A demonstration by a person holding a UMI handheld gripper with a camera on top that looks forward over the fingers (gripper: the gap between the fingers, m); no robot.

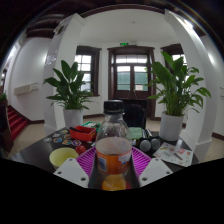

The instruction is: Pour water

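Bottle point(113, 150) stands upright between the two fingers of the gripper point(113, 172), its long axis vertical and its cap toward the top of the view. The purple pads point(85, 161) flank its lower body on both sides and appear to press against it, so I judge the jaws clamped on the bottle rather than merely standing about it. The bottle is clear plastic with an amber liquid filling its lower part.

Beyond the bottle lies a round table point(38, 152) crowded with tableware. A yellow bowl point(63, 155) sits nearest, to the left of the bottle and toward the table's near edge. A red bowl point(83, 132) stands farther back on the same side. To the right, near that edge of the table, there is some paper or packaging point(175, 155), too small to identify. Two plants point(70, 90) rise behind the table on either side of a door point(131, 75).

No cup for receiving the pour is clearly visible. If the yellow bowl is the target, it lies left of the jaws, so the coming move would likely carry the bottle leftward and tip its neck that way. With the cap seemingly on, pouring may not yet be possible.
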